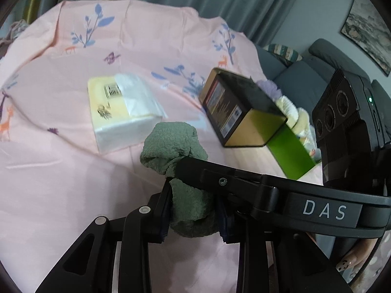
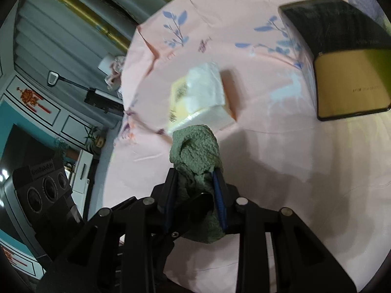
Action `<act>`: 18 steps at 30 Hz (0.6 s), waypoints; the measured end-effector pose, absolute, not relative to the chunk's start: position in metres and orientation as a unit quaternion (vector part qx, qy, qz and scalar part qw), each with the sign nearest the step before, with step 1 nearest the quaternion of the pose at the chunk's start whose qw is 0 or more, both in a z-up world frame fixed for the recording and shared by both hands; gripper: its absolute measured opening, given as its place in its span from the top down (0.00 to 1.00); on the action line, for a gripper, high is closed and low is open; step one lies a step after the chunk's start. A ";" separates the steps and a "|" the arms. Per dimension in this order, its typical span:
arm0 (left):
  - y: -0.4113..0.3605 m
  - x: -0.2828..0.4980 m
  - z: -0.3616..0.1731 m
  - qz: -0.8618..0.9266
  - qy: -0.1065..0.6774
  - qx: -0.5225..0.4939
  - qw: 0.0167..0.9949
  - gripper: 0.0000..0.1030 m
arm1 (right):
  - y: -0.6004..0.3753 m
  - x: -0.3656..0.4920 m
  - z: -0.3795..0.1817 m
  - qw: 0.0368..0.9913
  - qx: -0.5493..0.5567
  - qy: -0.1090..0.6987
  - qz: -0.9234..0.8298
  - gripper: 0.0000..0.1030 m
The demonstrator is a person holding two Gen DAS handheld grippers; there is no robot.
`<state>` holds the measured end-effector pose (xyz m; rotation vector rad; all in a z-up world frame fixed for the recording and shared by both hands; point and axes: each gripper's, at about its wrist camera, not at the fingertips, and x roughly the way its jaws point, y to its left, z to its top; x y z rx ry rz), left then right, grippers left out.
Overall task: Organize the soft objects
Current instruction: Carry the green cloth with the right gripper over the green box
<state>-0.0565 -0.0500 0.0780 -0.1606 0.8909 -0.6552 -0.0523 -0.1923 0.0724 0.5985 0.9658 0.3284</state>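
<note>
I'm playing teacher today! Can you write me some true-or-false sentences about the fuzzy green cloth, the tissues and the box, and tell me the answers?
1. Both grippers are pinching the same green cloth. True: the left gripper and the right gripper each clamp part of it.
2. The tissue pack is inside the dark box. False: it lies on the pink sheet, apart from the box.
3. The sheet has blue plants printed on it. True.
4. The green cloth is spread out flat. False: it is bunched up between the fingers.
5. The dark box is standing on top of the tissue pack. False: it sits beside it, to the right in both views.
</note>
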 end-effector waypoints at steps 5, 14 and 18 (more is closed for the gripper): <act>-0.043 -0.063 0.093 -0.309 0.400 -0.068 0.860 0.70 | -0.185 -0.056 0.090 0.844 0.273 0.433 0.163 0.72; -0.038 -0.067 0.103 -0.307 0.385 -0.068 0.867 0.70 | -0.175 -0.060 0.103 0.857 0.262 0.414 0.160 0.72; -0.037 -0.071 0.108 -0.308 0.375 -0.062 0.872 0.70 | -0.175 -0.061 0.108 0.861 0.261 0.405 0.161 0.72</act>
